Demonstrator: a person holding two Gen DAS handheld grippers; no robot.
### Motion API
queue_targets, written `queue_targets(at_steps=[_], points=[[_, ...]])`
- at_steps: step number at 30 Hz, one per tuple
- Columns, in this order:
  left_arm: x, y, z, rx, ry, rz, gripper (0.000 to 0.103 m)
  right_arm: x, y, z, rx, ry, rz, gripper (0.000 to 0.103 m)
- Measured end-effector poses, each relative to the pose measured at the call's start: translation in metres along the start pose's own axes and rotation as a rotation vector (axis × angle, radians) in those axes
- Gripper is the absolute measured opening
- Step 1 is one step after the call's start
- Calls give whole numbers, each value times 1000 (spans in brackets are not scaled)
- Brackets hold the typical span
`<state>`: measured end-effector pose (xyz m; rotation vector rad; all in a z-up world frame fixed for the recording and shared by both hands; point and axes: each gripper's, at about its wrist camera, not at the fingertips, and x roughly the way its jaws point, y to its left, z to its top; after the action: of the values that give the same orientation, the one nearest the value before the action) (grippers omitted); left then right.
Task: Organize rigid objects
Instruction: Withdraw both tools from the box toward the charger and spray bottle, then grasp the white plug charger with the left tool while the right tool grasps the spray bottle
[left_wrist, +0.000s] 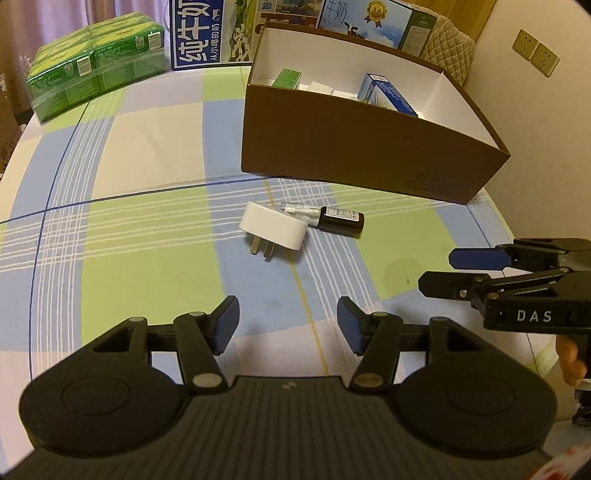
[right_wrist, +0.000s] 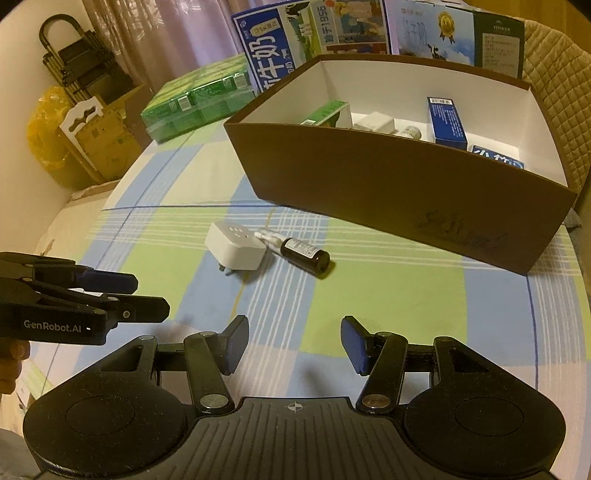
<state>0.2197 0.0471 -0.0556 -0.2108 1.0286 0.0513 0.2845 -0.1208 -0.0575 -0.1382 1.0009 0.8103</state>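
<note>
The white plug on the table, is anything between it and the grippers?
No. Only bare checked cloth lies between the white plug and both the left gripper and right gripper. A small dark bottle touches its far side, toward the brown box.

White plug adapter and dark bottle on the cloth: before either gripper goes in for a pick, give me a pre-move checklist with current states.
1. Left gripper open, nothing between its pads: ok.
2. Right gripper open and empty: ok.
3. White plug adapter clear of neighbours: not ok, the dark bottle lies against it.
4. Both items outside the brown box: ok.
5. Free floor space in the box: cannot tell, the near wall hides most of it.
</note>
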Motion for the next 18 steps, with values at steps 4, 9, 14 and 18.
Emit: queue_targets(at_steps=[4, 9, 14, 18], points=[[7, 1, 3, 16, 1, 10, 60, 5, -4, 3, 15, 8, -5, 52], [19, 2, 10, 37, 9, 13, 62, 11, -9, 6, 36, 17, -15, 52], [32, 5, 19, 62, 10, 13, 63, 18, -16, 9, 60, 24, -31, 52], [44, 6, 28, 96, 7, 6, 64, 24, -22, 11, 83, 33, -41, 52]])
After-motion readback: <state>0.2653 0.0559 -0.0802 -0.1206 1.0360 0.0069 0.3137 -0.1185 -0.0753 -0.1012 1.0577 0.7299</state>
